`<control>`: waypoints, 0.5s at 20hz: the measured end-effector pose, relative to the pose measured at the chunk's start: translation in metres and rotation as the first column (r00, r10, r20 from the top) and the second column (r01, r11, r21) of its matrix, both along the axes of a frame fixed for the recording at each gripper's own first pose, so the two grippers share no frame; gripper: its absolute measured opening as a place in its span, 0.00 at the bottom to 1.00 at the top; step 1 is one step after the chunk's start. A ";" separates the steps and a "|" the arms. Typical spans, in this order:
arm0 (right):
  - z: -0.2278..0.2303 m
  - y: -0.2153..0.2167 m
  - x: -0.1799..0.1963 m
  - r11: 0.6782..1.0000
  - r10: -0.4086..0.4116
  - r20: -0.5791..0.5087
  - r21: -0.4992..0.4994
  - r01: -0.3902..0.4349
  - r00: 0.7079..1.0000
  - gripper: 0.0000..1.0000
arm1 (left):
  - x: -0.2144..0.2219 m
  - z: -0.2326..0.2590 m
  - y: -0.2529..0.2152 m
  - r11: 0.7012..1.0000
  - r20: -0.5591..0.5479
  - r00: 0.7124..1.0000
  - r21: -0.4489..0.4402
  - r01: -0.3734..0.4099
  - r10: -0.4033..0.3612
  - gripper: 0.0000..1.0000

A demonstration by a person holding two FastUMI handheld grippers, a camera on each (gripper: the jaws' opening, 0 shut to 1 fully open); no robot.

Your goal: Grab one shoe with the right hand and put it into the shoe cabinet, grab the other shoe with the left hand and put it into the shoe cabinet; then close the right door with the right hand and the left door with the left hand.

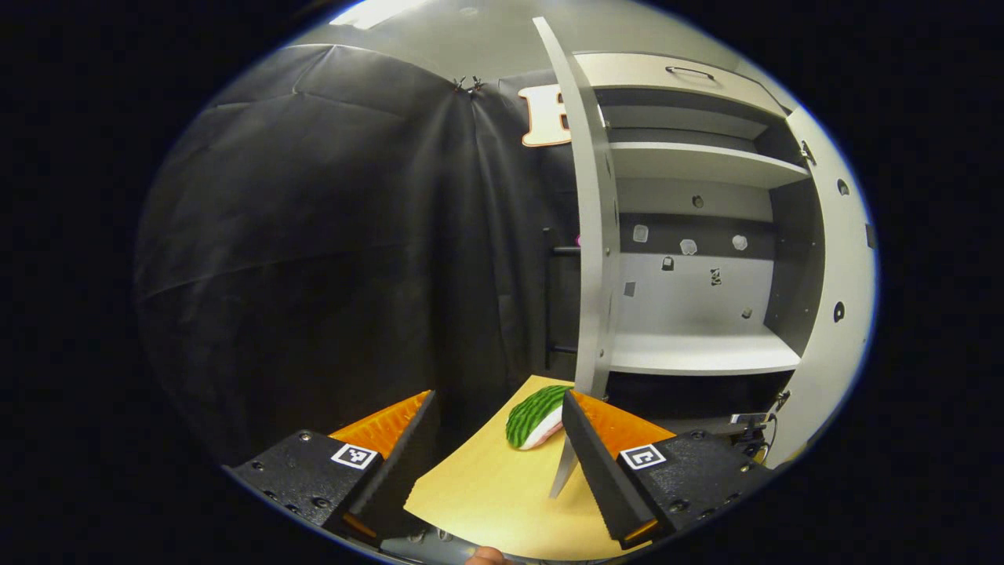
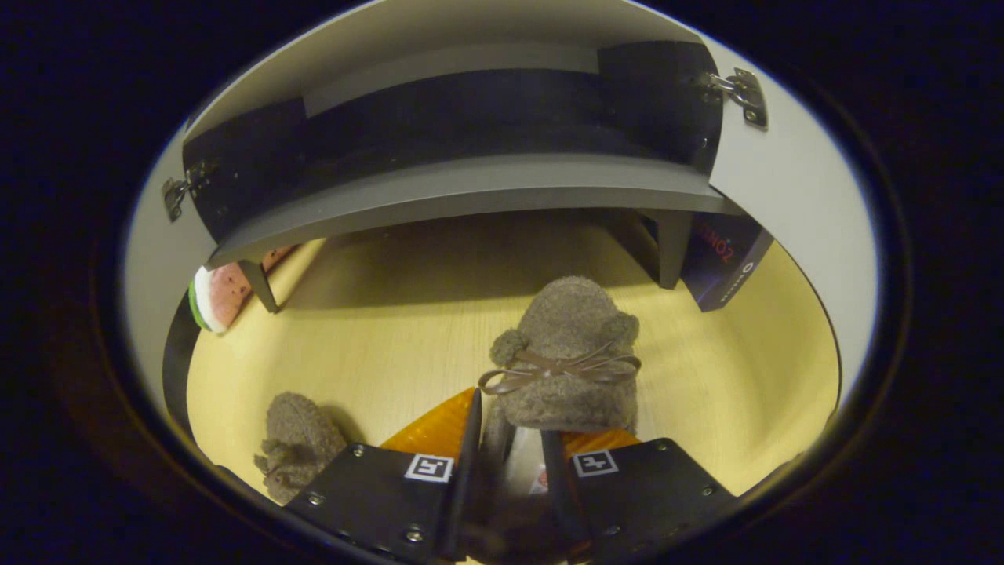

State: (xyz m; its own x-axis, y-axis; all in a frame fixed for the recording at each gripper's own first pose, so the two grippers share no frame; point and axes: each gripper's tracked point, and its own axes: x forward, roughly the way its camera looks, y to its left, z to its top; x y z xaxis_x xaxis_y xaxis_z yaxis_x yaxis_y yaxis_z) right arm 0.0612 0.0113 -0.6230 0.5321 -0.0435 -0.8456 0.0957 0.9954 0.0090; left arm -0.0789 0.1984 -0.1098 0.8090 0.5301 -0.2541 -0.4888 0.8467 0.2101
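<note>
In the right gripper view, a brown fuzzy shoe (image 2: 566,345) with a thin bow points toward the shoe cabinet (image 2: 471,196). My right gripper (image 2: 511,439) is shut on its heel end, low over the wooden floor (image 2: 392,329). The second brown shoe (image 2: 298,439) lies on the floor to the left, beside that gripper. In the left gripper view, my left gripper (image 1: 498,439) is open and holds nothing. It faces the cabinet, whose left door (image 1: 592,235) shows edge-on and whose right door (image 1: 843,267) is swung wide. White shelves (image 1: 698,353) show inside.
A watermelon-patterned toy (image 1: 537,416) lies on the floor by the left door's foot, and it also shows by the cabinet leg (image 2: 223,294). A dark box (image 2: 722,267) leans near the right leg. Black cloth (image 1: 314,235) hangs left of the cabinet.
</note>
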 end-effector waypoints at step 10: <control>0.025 -0.006 0.005 0.993 0.052 0.081 -0.109 -0.043 0.995 0.00 | 0.004 -0.002 -0.008 0.999 -0.008 0.998 -0.005 0.054 -0.054 0.94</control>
State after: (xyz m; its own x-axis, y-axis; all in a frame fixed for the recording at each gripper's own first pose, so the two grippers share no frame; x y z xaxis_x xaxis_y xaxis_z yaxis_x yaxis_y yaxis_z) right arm 0.0667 0.0056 -0.5978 0.6045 -0.1046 -0.7897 0.0521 0.9944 -0.0919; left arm -0.0751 0.1908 -0.1123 0.8346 0.4841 -0.2628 -0.4404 0.8730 0.2096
